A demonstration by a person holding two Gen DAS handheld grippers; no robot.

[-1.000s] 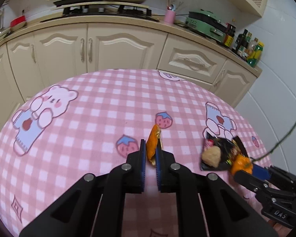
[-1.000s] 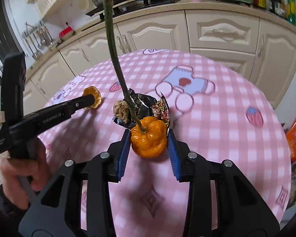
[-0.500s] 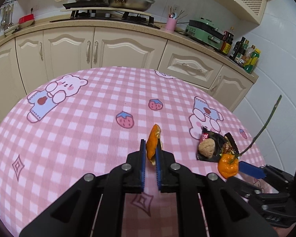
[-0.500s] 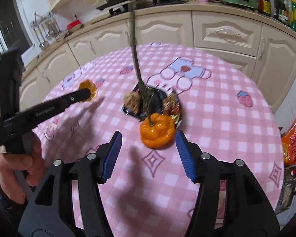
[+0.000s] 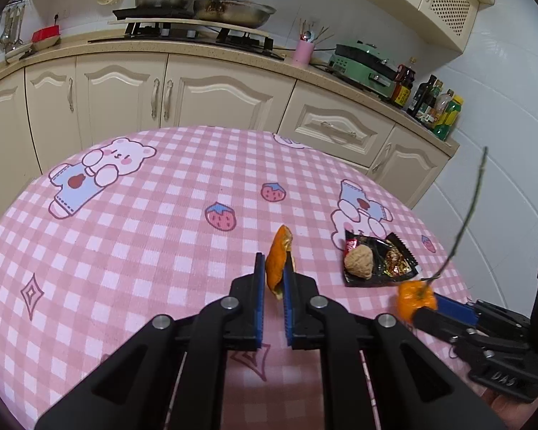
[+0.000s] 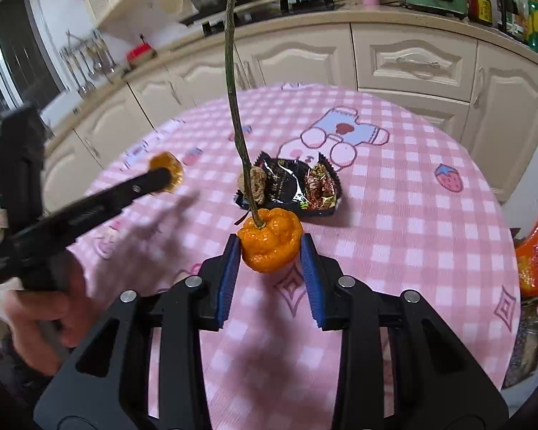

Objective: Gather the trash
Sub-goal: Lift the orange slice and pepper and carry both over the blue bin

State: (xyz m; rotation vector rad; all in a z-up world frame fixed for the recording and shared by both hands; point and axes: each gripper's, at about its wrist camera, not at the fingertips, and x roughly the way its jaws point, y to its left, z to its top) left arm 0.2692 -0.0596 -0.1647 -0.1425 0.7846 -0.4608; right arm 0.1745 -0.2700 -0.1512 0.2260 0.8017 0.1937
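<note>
My left gripper is shut on an orange peel and holds it above the pink checked tablecloth. My right gripper is shut on a small orange pumpkin-shaped fruit with a long green stem, held above the table. A black snack wrapper lies on the cloth beyond it, with a walnut on its left part. The wrapper and walnut also show in the left wrist view, as does the fruit.
Cream kitchen cabinets and a counter with a stove, pots and bottles stand behind the round table. An orange bag sits off the table's right edge. The hand on the left gripper shows at the left.
Both grippers have lifted and drawn back from the table with their loads. The right gripper's jaws widened half a second ago and now sit close on the fruit again.
</note>
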